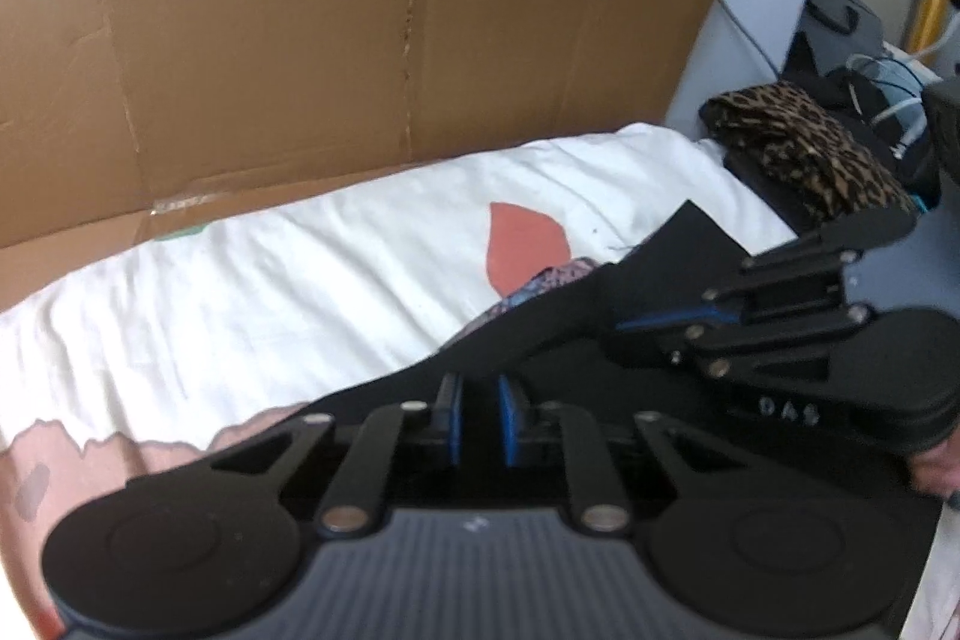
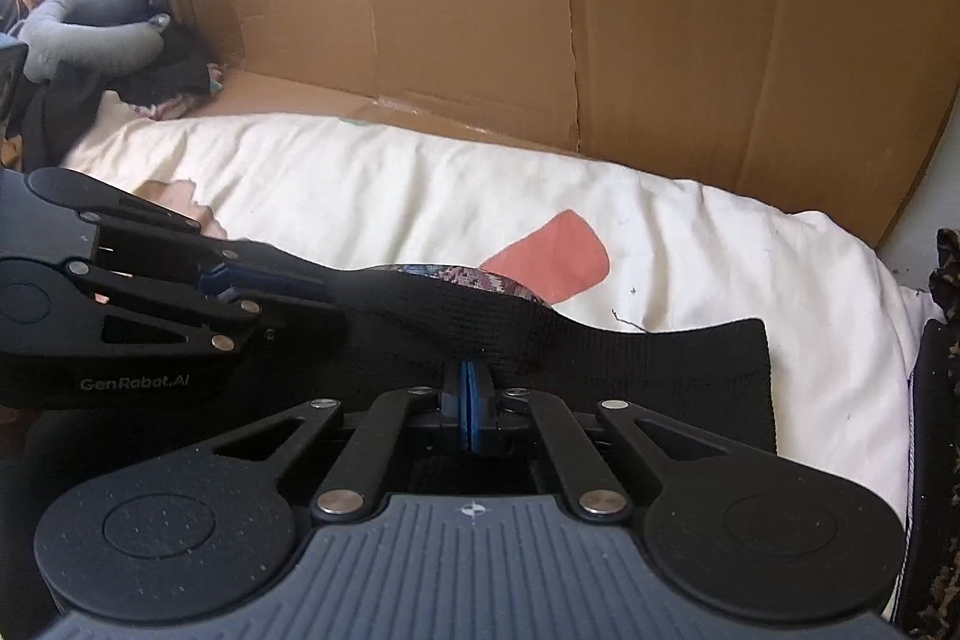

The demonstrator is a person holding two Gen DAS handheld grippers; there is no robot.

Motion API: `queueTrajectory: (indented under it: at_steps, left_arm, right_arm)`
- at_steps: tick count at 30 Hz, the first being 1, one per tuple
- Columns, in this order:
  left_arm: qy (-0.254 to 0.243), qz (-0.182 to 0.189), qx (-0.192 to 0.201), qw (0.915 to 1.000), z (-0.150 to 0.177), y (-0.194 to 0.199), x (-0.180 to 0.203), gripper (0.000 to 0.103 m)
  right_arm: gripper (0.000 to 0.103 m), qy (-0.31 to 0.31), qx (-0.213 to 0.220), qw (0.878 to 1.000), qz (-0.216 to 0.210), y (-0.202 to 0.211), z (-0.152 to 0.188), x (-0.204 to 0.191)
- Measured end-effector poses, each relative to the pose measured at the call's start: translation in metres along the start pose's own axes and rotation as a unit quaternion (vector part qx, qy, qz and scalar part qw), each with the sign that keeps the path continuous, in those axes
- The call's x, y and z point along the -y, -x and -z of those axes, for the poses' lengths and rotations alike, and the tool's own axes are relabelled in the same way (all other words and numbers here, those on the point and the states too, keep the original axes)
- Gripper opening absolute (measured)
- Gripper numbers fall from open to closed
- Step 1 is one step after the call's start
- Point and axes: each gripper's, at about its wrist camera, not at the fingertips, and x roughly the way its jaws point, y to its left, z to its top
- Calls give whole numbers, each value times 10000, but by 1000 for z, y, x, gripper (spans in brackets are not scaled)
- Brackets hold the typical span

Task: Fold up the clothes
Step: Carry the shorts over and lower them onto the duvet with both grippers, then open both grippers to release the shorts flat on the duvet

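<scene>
1. A white duvet (image 2: 420, 196) with a salmon-pink patch (image 2: 552, 253) covers the bed; every place below is given relative to it.
2. A black ribbed garment (image 2: 678, 370) lies across the near edge of the duvet, with one flat end spread out on the white fabric below the pink patch.
3. A patterned purple-grey cloth (image 2: 480, 277) peeks out from under the black garment, just beside the pink patch.
4. The right gripper (image 2: 471, 403) sits low over the duvet's near edge, its blue pads pressed together on a fold of the black garment.
5. The left gripper (image 1: 480, 421) is beside it on the same garment. Its blue pads stand a narrow gap apart with dark cloth between them; the blurred view makes it hard to tell whether they pinch it.
6. A large flattened cardboard sheet (image 2: 600, 10) stands upright along the far side of the duvet.
7. A leopard-print cloth (image 1: 804, 142) lies off the duvet's far right corner.
</scene>
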Motion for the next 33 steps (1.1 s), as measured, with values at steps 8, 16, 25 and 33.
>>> queueTrajectory:
  at_steps: [8, 16, 25, 33]
  left_arm:
    - [462, -41, -124, 9988, -11, 12, -3, 16]
    - [337, -63, 148, 9993, -23, 57, 11, 59]
    - [216, -232, -141, 9994, 9, 92, 18, 60]
    - [307, -132, -151, 9993, 16, 119, 21, 60]
  right_arm:
    - [6, -273, 62, 9996, 70, 17, -12, -2]
    - [10, -507, 675, 9964, 42, 81, -18, 13]
    - [30, -405, 787, 9960, 95, 127, 11, 11]
    - [30, -540, 933, 9940, 211, 159, 29, 14]
